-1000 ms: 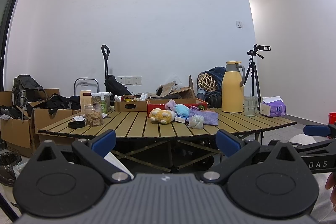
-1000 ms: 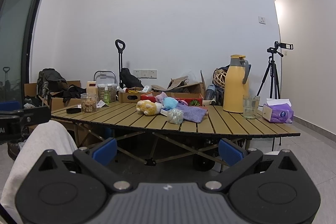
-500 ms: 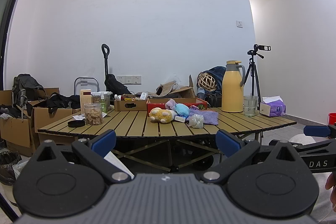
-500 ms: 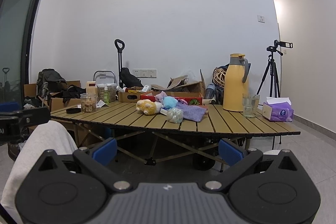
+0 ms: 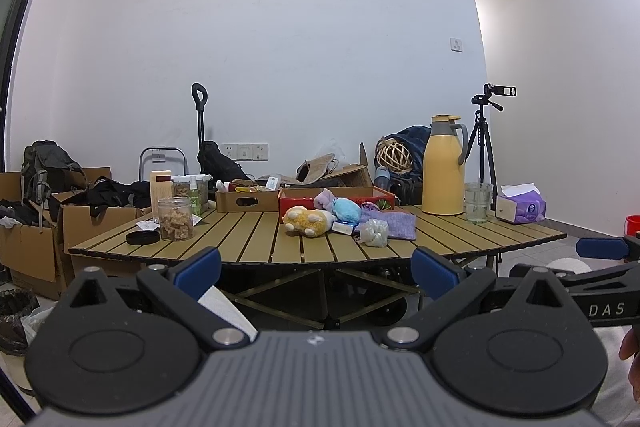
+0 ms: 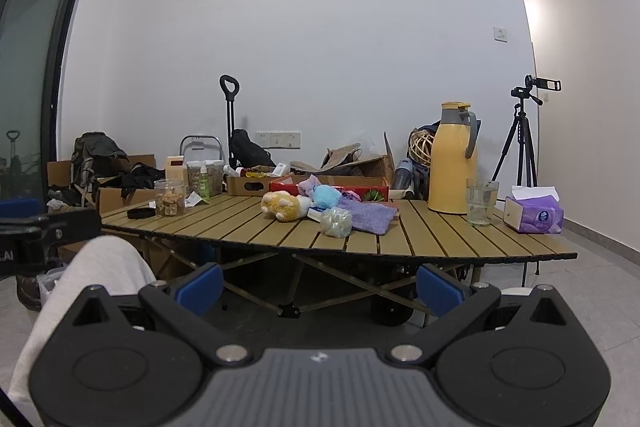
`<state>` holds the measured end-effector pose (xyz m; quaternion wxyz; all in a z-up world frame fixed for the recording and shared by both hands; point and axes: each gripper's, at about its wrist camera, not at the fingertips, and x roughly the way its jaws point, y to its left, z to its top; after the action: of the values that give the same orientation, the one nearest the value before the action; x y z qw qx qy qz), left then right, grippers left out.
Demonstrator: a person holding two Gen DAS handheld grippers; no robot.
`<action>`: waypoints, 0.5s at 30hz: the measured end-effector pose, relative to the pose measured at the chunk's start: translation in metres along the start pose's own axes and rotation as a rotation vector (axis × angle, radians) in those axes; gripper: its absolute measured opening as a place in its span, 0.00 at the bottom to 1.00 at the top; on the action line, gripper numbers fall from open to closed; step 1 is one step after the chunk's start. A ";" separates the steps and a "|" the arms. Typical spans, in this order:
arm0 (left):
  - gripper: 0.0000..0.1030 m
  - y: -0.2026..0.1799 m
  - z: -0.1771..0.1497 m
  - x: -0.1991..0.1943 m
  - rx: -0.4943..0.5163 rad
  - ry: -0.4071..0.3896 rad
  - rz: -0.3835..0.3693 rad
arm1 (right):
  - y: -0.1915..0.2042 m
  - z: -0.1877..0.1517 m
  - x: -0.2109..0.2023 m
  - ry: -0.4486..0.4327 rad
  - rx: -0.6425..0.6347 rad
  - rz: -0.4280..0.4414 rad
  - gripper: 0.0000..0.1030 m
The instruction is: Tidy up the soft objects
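Soft objects lie in a cluster mid-table: a yellow plush toy, a blue plush, a purple cloth and a small pale bundle. A red box stands just behind them. My left gripper is open and empty, below and well short of the table's near edge. My right gripper is open and empty, also low and short of the table.
The slatted wooden table also bears a snack jar, a black lid, a cardboard tray, a yellow thermos, a glass and a tissue pack. Boxes and bags stand at the left; a tripod at the right.
Both views have shifted only slightly; the table sits a touch lower in the frame. Nothing on the table has moved and both grippers stay open.
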<state>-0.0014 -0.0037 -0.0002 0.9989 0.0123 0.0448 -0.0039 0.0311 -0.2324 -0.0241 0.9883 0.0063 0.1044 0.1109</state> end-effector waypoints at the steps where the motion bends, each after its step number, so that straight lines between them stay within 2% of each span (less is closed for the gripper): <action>1: 1.00 0.000 0.000 0.001 -0.001 -0.001 -0.001 | -0.001 0.001 0.002 -0.003 0.002 -0.001 1.00; 5: 1.00 0.000 0.000 0.009 -0.007 -0.001 0.001 | -0.003 0.009 0.011 -0.017 0.004 -0.005 1.00; 15: 1.00 0.014 0.019 0.088 -0.049 0.068 0.012 | -0.023 0.033 0.076 -0.020 0.021 -0.040 1.00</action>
<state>0.0885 0.0092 0.0107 0.9968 -0.0117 0.0789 0.0035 0.1152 -0.2376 -0.0080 0.9912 0.0159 0.0956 0.0898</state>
